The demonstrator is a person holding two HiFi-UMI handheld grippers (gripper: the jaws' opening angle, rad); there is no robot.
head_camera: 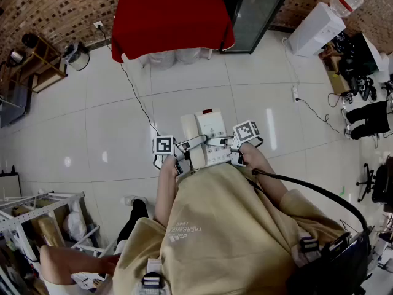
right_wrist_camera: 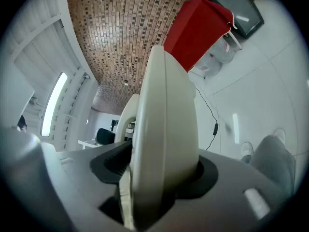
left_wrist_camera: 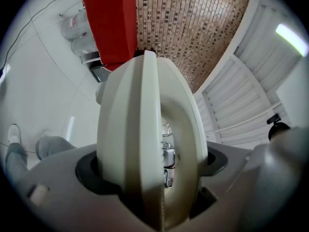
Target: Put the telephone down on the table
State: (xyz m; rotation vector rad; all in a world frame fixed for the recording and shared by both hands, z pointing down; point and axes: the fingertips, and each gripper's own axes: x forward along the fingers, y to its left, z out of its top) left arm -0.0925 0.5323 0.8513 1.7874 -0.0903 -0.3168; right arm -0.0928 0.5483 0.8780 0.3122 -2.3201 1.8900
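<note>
A cream telephone (head_camera: 207, 137) hangs in the air over the white tiled floor, just in front of the person's body. My left gripper (head_camera: 181, 155) is shut on its left side and my right gripper (head_camera: 236, 149) is shut on its right side. In the left gripper view the telephone (left_wrist_camera: 140, 144) stands edge-on and fills the middle, clamped in the left gripper (left_wrist_camera: 149, 178). The right gripper view shows the telephone's (right_wrist_camera: 164, 144) other edge, gripped by the right gripper (right_wrist_camera: 154, 187). The table with the red cloth (head_camera: 169, 14) stands some way ahead, also visible as the red table (left_wrist_camera: 111, 23) and red table (right_wrist_camera: 198, 28).
A black glass-door cabinet (head_camera: 255, 8) stands right of the table, with a white water dispenser (head_camera: 316, 26) further right. A cable (head_camera: 138, 100) trails across the floor. A wooden shelf (head_camera: 37, 60) is at the left, a metal rack (head_camera: 37, 214) at the lower left.
</note>
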